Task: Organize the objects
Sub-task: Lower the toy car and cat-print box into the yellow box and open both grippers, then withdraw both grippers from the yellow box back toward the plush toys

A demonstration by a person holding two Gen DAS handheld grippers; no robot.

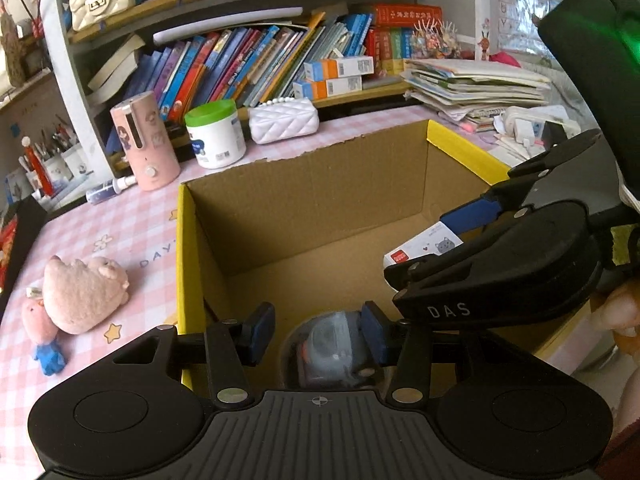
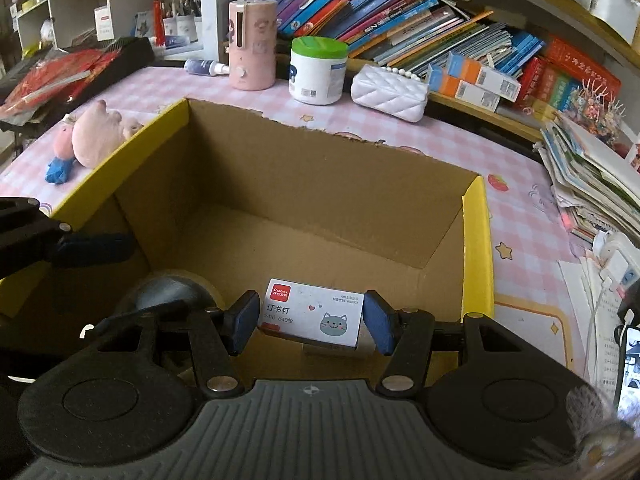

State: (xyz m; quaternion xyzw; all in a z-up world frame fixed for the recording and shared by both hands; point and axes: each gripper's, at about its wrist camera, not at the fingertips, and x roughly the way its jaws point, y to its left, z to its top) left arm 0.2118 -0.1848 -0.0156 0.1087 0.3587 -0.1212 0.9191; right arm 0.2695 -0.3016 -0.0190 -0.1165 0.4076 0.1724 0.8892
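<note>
Right tool (image 2: 310, 322) clamped on staple box (image 2: 312, 316), left tool (image 1: 316, 334) around clear tape roll (image 1: 328, 348), grip unclear, both over cardboard box (image 2: 476, 240)

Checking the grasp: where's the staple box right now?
The staple box sits between the right claw pads, over the near end of the cardboard box; in the left wrist view it shows at right, beside the left claw.

Your right gripper (image 2: 310, 320) tilts down into the cardboard box (image 2: 320, 184), its 2 blue pads clamped on the ends of a small staple box (image 2: 312, 312). Your left gripper (image 1: 316, 334) angles down over the same box's near wall, jaws narrowly apart around a clear roll of tape (image 1: 328, 348); whether both pads press it is unclear.
</note>
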